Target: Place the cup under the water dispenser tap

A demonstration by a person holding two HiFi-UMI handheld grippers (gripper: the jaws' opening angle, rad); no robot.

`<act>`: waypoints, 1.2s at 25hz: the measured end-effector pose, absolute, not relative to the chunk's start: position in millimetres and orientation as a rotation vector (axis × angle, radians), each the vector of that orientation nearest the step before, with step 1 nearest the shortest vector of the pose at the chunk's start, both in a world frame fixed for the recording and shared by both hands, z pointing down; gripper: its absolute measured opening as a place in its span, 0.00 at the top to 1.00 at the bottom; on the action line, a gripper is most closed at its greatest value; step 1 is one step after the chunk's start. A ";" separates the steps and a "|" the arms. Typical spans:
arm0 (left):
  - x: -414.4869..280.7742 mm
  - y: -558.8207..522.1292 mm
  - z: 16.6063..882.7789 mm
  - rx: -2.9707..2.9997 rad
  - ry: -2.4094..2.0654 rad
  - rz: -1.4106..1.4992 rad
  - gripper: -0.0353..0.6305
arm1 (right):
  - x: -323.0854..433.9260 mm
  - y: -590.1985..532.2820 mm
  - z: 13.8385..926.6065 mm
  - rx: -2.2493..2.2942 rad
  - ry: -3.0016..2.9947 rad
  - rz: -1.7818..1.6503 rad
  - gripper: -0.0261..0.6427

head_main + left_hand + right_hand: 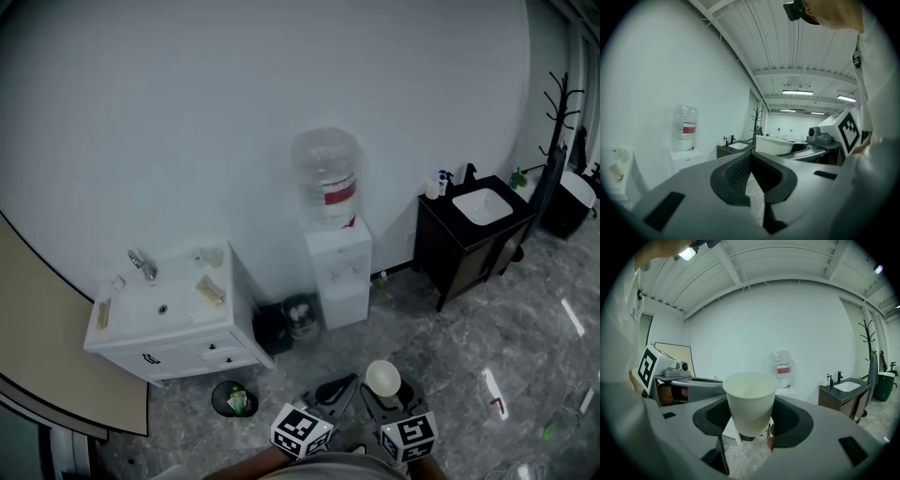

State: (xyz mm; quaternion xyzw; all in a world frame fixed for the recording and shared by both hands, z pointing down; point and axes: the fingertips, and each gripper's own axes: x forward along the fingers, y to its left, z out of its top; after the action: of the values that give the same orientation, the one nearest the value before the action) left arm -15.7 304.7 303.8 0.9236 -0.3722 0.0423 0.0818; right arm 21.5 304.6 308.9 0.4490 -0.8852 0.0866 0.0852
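Note:
A white paper cup (382, 378) stands upright between the jaws of my right gripper (385, 392), which is shut on it low at the bottom of the head view. In the right gripper view the cup (750, 401) fills the middle, with my right gripper (752, 422) pressing its lower half. The white water dispenser (336, 267), topped by a clear bottle with a red label, stands against the far wall, well beyond the cup. The dispenser (783, 376) shows behind the cup's rim. My left gripper (336, 387) is beside the right one, and it (750, 164) is shut with nothing in it.
A white sink cabinet (169, 314) stands left of the dispenser, with a black bin (281, 323) between them. A black cabinet with a basin (473, 230) and a coat rack (561, 122) are at the right. A small dark bin (232, 398) sits on the marble floor near my left gripper.

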 end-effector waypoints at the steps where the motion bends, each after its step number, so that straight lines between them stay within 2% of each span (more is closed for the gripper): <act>1: -14.5 305.4 303.7 2.759 -1.116 0.129 0.94 | 23.3 305.3 307.8 1.337 -2.647 0.265 0.57; 21: -0.8 289.4 307.7 2.725 -1.227 0.148 0.94 | 54.2 292.2 316.6 1.286 -2.692 0.286 0.57; 30: -10.2 234.8 316.0 2.702 -1.242 0.120 0.94 | 46.2 238.9 325.0 1.278 -2.678 0.293 0.57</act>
State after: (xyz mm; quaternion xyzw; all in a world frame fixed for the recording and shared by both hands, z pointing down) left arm -10.2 234.8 316.0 0.9048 -0.4158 0.0402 0.0825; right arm 46.2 238.9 325.0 0.4273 -0.8952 0.0978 0.0798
